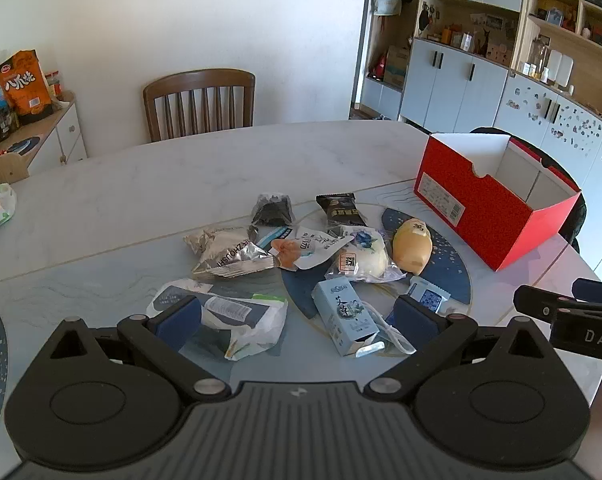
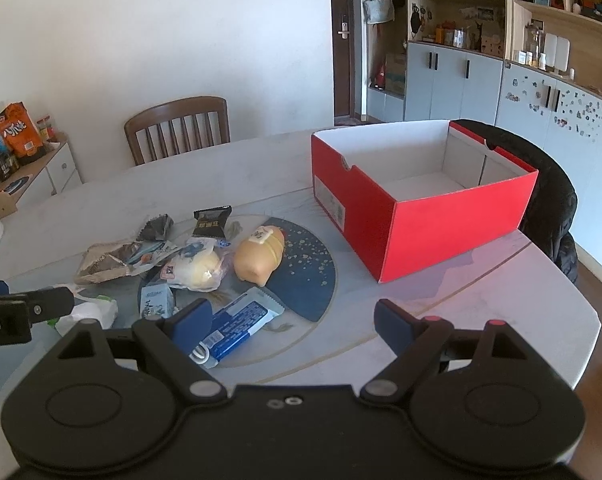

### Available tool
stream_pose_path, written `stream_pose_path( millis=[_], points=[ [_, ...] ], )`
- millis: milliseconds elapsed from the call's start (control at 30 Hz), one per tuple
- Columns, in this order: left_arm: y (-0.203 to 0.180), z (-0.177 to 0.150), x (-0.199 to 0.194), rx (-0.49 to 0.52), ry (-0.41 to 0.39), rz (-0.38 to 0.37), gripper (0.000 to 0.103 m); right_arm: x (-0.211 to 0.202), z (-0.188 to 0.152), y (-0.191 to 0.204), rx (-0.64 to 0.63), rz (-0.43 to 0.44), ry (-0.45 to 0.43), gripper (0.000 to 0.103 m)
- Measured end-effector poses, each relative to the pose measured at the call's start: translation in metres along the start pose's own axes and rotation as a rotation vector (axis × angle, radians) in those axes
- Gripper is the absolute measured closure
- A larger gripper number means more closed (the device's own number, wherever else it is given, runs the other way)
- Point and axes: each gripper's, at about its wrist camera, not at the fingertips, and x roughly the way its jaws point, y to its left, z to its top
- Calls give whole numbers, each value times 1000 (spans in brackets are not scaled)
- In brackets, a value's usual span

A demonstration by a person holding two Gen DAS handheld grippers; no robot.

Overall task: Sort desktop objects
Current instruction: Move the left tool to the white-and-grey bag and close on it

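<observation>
- Snack packets and small boxes lie heaped on the counter just ahead of both pairs of fingers, none in the red box yet.
- Left gripper: fingers spread wide, empty, above a light-blue carton and a crinkly bag.
- Right gripper: fingers released, empty, beside a blue sachet.
- Likely light, soft, slippery film; pinch across the middle. The carton looks stiffer; take it by its long sides.

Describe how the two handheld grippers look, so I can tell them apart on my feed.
Both are matte black with round pivot housings and dark blue pads on the fingers. The left gripper has silver screw heads; the right gripper has red ones and white "DAS" lettering.
</observation>
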Motion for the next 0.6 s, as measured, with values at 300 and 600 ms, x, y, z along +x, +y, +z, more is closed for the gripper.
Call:
stream_pose_path(
  millis=[300, 600],
  points=[
    [6, 3, 16, 1, -1, 16, 0, 18, 3, 7, -20, 9, 12, 15],
    [25, -2, 35, 26, -18, 68, 0, 47, 4, 15, -54, 12, 49, 15]
  ],
)
